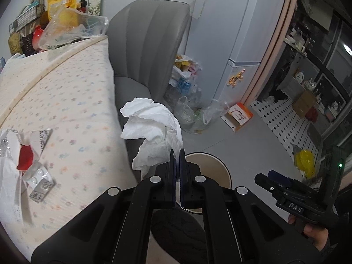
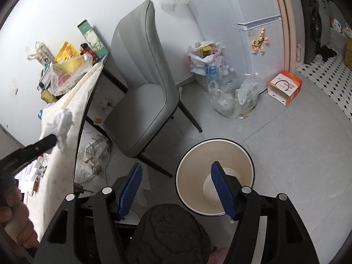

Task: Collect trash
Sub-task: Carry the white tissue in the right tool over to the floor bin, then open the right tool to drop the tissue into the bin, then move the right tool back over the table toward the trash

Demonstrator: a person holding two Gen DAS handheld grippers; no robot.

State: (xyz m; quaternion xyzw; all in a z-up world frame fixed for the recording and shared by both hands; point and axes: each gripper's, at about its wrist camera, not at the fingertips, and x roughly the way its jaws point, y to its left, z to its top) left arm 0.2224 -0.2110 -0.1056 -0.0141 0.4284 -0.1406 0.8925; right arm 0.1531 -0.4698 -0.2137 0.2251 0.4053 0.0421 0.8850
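off to the left of the left gripper point(image 1: 176, 154) lies the table point(image 1: 66, 101) with wrappers point(image 1: 33, 165) scattered on its flowered cloth. the left gripper itself is clamped tight on a crumpled white tissue point(image 1: 151, 127), which sticks up past its tips, just beside the table edge. below and ahead of it stands the round bin point(image 2: 214, 176). the right gripper point(image 2: 176, 187) hangs above that bin, its blue pads point(image 2: 129, 187) spread wide, nothing between them.
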